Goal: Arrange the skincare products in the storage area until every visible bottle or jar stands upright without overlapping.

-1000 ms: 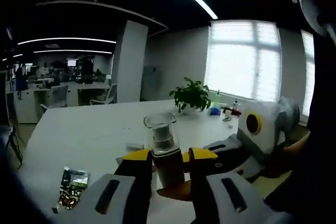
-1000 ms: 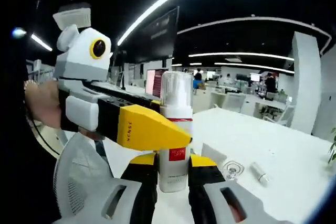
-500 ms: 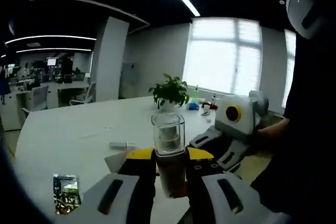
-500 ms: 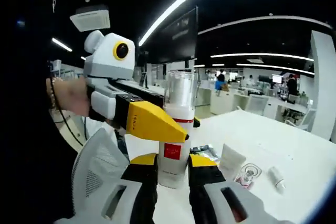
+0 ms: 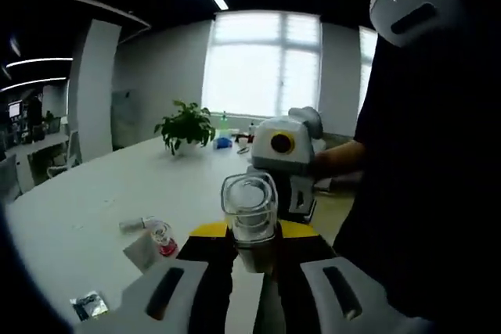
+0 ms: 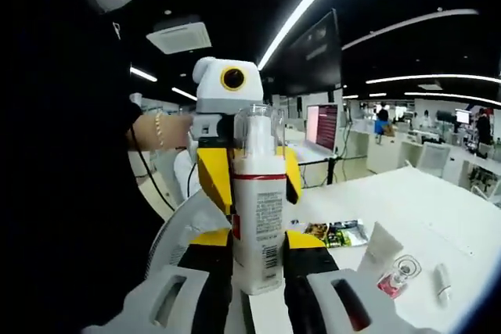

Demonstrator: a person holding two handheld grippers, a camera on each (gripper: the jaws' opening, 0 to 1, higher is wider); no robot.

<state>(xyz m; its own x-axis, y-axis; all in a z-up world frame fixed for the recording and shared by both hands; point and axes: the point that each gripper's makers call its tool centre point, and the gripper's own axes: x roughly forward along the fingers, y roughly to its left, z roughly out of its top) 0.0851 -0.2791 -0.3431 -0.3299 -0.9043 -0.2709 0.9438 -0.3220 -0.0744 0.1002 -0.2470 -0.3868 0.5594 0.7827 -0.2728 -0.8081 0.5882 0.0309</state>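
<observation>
In the left gripper view, a brown bottle with a clear square cap is clamped upright between the yellow-tipped jaws of the left gripper, held above the near edge of the white table. Just left of the jaws, on the table, a small clear bottle with red liquid is seen lying on a pale flat tube, and a small white tube lies just beyond them. A printed sachet lies nearer, at the lower left. Behind the brown bottle, the right gripper is seen facing the camera, held by a person's hand. Farther off, a potted plant stands on the table before bright windows.

In the right gripper view, a white pump bottle with a clear cap and a red band is gripped upright between the jaws of the right gripper. Directly behind it, the left gripper is seen, its yellow jaws showing on either side of the bottle, held by a hand with a bracelet. On the table to the right lie the printed sachet, the pale tube, the small red-liquid bottle and the white tube. A mesh chair back is seen at the left, near the table edge. Desks and monitors stand far behind.
</observation>
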